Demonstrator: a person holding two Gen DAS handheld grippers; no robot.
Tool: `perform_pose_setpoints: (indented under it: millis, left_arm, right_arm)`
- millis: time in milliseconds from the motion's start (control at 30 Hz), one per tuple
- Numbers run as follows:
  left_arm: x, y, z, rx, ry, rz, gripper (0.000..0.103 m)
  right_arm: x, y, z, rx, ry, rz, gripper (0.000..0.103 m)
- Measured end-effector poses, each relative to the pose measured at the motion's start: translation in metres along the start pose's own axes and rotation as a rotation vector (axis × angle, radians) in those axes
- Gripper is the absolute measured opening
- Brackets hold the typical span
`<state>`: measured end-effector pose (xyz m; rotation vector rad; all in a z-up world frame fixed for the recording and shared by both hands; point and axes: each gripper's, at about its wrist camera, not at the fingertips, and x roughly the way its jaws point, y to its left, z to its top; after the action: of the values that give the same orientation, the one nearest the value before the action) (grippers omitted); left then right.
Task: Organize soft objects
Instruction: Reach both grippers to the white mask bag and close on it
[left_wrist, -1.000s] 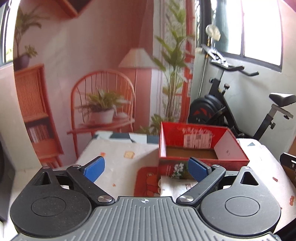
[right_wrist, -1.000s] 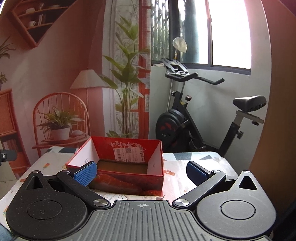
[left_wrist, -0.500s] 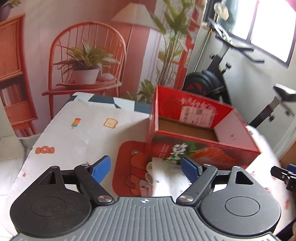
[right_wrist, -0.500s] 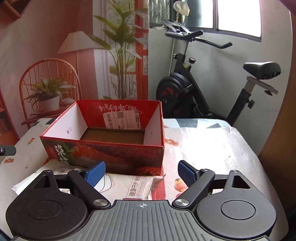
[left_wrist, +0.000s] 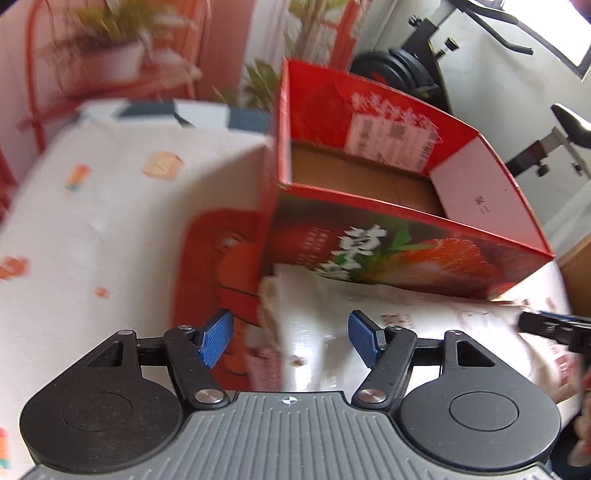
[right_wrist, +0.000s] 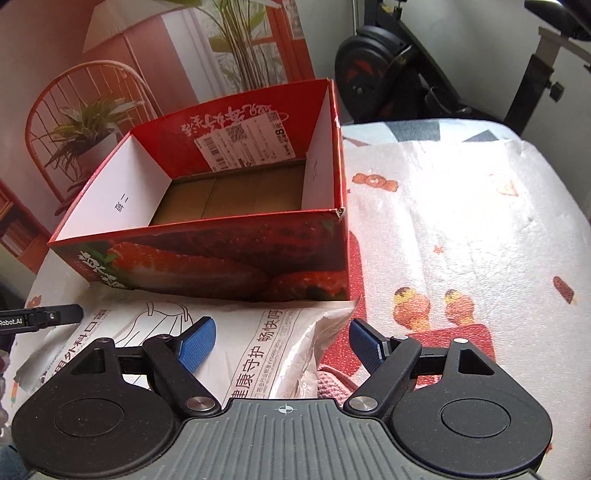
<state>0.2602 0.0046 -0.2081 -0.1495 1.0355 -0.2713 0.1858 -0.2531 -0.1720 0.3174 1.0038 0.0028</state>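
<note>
Right wrist view: both grippers, right (right_wrist: 282, 341) and left (left_wrist: 290, 341), hovered wide apart (holding nothing) over the white packet (right_wrist: 258, 343) beside the red box (right_wrist: 207, 254).

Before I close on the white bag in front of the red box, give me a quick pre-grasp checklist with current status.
1. Left tongs open: ok, blue pads spread apart.
2. Right tongs open: ok, pads spread apart.
3. White bag between the pads: ok in both wrist views; its left end sits in the left tongs, its right end in the right.
4. Pads touching the bag: cannot tell; the left view is motion-blurred.
5. Red box ready to receive: ok, open top, bare cardboard floor showing.
6. Only the bag in the right tongs: not ok; a pink knitted item lies partly under the bag's right edge.
</note>
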Motion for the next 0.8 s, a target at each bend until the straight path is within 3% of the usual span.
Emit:
perform_pose_setpoints:
  millis: [367,467,567,800]
  left_arm:
    - [0.036,0.003,0.008,-0.093,0.096,-0.193,0.071]
    - [0.035,0.003,0.007,-0.095,0.1,-0.208,0.07]
    - [0.03,0.001,0.008,-0.065,0.091,-0.221,0.059]
    - [0.003,-0.001,0.009,-0.014,0.046,-0.267,0.055]
  right_arm:
    - [0.041,-0.022,0.017,0.135,0.157,0.077,0.082]
    - [0.042,-0.02,0.018,0.139,0.164,0.078,0.081]
    - [0.035,-0.015,0.019,0.118,0.153,0.079,0.077]
    - [0.003,0.003,0.019,0.042,0.107,0.128,0.065]
